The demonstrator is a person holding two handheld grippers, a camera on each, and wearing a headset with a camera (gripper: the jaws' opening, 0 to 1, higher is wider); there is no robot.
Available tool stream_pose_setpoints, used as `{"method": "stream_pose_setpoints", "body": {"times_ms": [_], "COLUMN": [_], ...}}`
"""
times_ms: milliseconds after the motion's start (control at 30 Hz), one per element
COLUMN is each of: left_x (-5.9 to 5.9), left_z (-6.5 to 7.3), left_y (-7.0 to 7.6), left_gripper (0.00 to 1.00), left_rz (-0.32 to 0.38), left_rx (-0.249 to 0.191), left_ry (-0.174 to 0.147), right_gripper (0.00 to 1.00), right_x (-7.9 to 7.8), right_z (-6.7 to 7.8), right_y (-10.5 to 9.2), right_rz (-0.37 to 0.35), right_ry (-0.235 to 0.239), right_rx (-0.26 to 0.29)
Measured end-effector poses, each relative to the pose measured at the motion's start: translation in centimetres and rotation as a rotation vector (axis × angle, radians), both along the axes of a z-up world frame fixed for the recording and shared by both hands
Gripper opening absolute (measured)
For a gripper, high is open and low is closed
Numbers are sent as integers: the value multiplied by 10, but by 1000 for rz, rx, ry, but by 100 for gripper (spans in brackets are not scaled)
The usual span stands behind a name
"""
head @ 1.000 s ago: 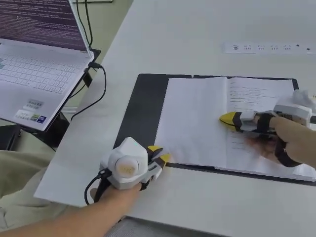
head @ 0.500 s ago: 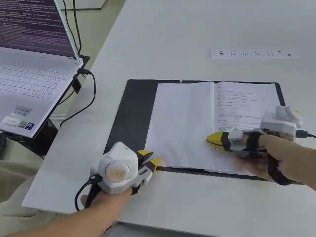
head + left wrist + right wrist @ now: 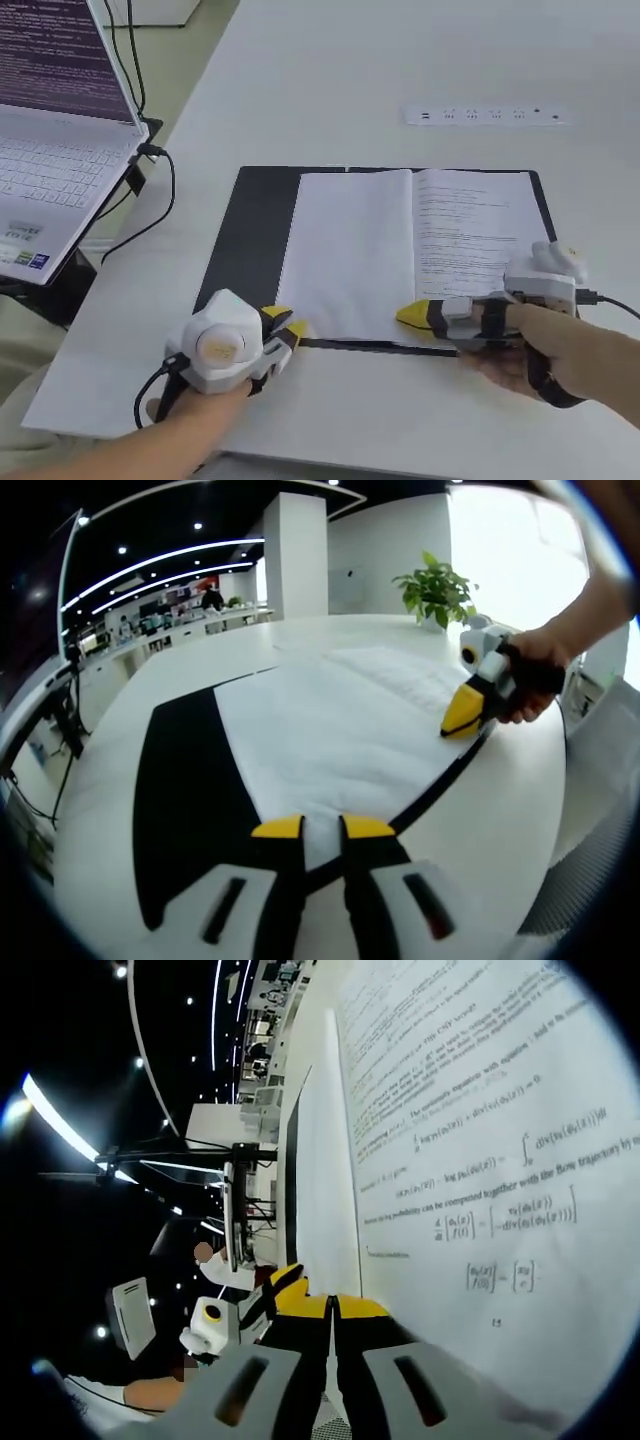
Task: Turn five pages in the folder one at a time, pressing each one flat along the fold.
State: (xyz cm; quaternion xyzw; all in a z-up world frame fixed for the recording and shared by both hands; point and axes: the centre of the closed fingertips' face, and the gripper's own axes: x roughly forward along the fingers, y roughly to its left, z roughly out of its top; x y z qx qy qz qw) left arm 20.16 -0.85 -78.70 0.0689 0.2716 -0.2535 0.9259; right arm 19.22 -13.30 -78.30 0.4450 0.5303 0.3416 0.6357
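Observation:
The black folder lies open on the white table, with a blank turned page on its left half and a printed page on its right. My right gripper is shut, its yellow tips resting on the paper at the near end of the fold. In the right gripper view its jaws meet over the printed page. My left gripper sits at the blank page's near left corner. Its jaws stand a narrow gap apart over the page edge and folder. The right gripper shows across the page.
An open laptop stands at the left on a stand, its cable trailing onto the table. A white power strip lies beyond the folder. The table's near edge runs just below both hands. A potted plant stands far off.
My right gripper has slid down the fold from mid-page to the near edge of the folder. The left gripper has kept to the page's near left corner. The camera has shifted.

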Motion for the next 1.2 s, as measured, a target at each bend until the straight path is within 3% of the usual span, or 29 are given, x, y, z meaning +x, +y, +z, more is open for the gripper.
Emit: {"method": "stream_pose_setpoints", "body": {"times_ms": [233,533,667,733,800,933,1033,1100,1200], "left_x": [0,1,1,2,2,2,-1,-3,-6], "left_z": [0,0,0,0,0,1,3,10,27], "left_y": [-1,-1,0,0,0,-1,-4,-5,-4], "left_gripper": [11,11,12,11,11,14,18,20,26], "left_rz": [4,10,20,24,28,45,41,45,51], "left_rx": [-2,-2,-12,-19,-28,-75,-68,-83,-121], "left_ry": [0,4,17,26,38,90,131,133,118], "right_gripper": [0,0,0,0,0,6,11,15,26], "right_x": [-27,-50,-53,-56,-55,-55,-57,-59,-59], "right_z": [1,20,35,45,55,70,79,88,95], "right_y": [3,6,2,-3,-10,-29,-44,-54,-75], "right_rz": [22,26,-1,-27,-51,-79,-112,-136,-176], "right_ry": [22,17,-76,-79,-152,-275,-311,-347,-416], "right_rx": [21,67,65,72,56,-11,-48,-71,-157]}}
